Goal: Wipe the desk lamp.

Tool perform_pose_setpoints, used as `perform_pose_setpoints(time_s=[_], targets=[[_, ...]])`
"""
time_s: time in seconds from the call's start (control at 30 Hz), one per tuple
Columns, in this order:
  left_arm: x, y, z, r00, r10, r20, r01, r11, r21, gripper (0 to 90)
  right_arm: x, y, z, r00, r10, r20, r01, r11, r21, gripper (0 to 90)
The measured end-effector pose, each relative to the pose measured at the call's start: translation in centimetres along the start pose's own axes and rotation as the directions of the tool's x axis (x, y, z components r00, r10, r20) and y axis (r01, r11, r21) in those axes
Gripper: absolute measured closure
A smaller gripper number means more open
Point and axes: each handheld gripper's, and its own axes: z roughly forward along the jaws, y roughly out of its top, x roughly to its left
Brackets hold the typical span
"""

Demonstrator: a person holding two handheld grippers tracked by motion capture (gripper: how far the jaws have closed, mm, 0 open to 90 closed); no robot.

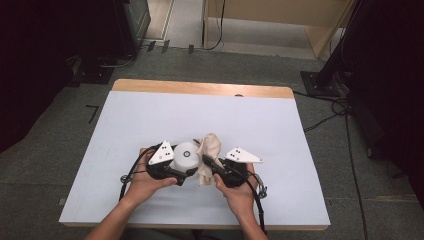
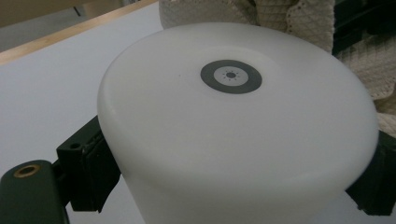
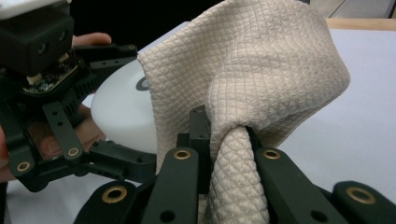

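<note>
A white lamp (image 2: 233, 126), round with a grey ring mark on its face, sits near the middle of the table's (image 1: 150, 120) white top, toward the person's edge. The left gripper (image 1: 181, 176) has its jaws closed against the lamp's two sides. Just beside it, touching the lamp, a beige cloth (image 3: 261, 79) is pinched in the closed jaws of the right gripper (image 3: 229, 140), its bunched top standing above them.
</note>
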Motion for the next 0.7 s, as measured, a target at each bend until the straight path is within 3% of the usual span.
perform_pose_setpoints(time_s=[0.13,0.27,0.5,0.6,0.7], targets=[[0.0,0.0,0.0,1.0,-0.001,0.001,0.001,1.0,0.002,8.4,0.1,-0.5,0.7,1.0,-0.004,0.006,0.003,0.999,0.037,84.2],[0.0,0.0,0.0,1.0,-0.002,0.001,0.002,1.0,0.001,8.4,-0.6,-1.4,1.5,0.9991,0.041,0.007,-0.042,0.996,0.081,84.2],[0.1,0.0,0.0,1.0,-0.004,0.002,0.004,1.0,0.001,8.4,-1.7,-3.4,3.3,0.9952,0.093,0.029,-0.097,0.977,0.19,84.2],[0.1,0.0,0.0,1.0,-0.003,0.003,0.003,1.0,0.001,8.3,-1.7,-3.4,3.3,0.9956,0.088,0.031,-0.092,0.977,0.19,84.2],[0.0,0.0,0.0,1.0,-0.003,0.002,0.003,1.0,0.001,8.4,-1.4,-2.6,2.7,0.9972,0.072,0.018,-0.074,0.987,0.144,84.2]])
